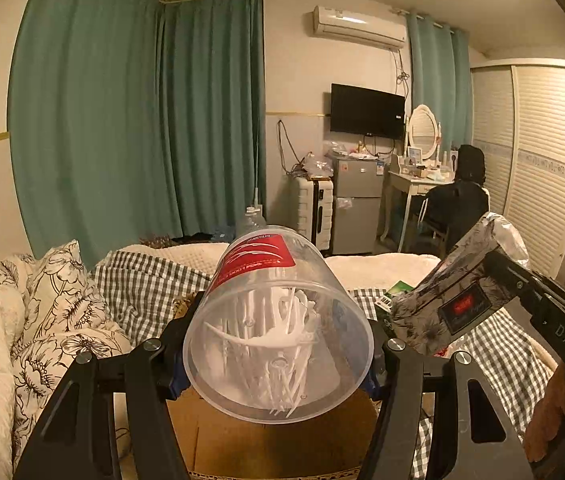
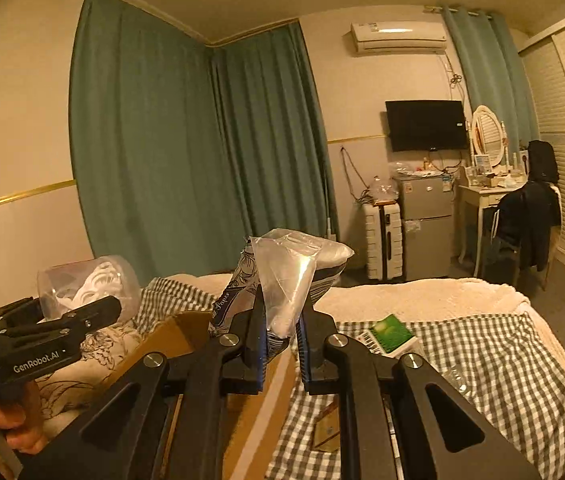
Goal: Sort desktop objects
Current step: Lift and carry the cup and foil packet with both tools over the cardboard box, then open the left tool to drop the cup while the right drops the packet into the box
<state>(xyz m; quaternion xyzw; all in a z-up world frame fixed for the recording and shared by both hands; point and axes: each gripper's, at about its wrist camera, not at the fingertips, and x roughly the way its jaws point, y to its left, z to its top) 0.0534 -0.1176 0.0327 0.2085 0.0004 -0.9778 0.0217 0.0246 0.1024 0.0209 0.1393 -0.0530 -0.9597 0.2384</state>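
Over the bed: I see both grippers raised side by side above a checked blanket (image 2: 482,356) and an open cardboard box (image 1: 274,444).
Left gripper (image 1: 278,356): jaws set moderately wide, clamped on the sides of a clear plastic tub (image 1: 278,336).
Tub: lies tilted on its side, its far end carrying a red label, its near end facing my left camera; I see white plastic sticks loose inside. It sits directly above the box.
Tub from right camera: visible at far left (image 2: 90,284), held in the left gripper (image 2: 62,320), with a hand (image 2: 2,424) on the handle below.
Right gripper (image 2: 280,344): jaws narrow, pinching a tissue pack (image 2: 238,292) by its thin clear plastic end.
Tissue pack: grey floral wrapper, dark label, stands up from the jaws; clear film and white tissue show at the top.
Tissue pack from left camera: at right (image 1: 442,304), held up by the right gripper (image 1: 522,284), beside the tub and apart from it.
Box: brown, below both grippers, its flap running between the right jaws in my right view.
Bed surface: a green notebook (image 2: 390,334) lies on the checked blanket to the right; floral pillows (image 1: 54,308) lie at left.
Room behind: teal curtains (image 1: 122,120), wall television (image 1: 366,110), small fridge (image 1: 356,200), dressing table with an oval mirror (image 1: 422,132).
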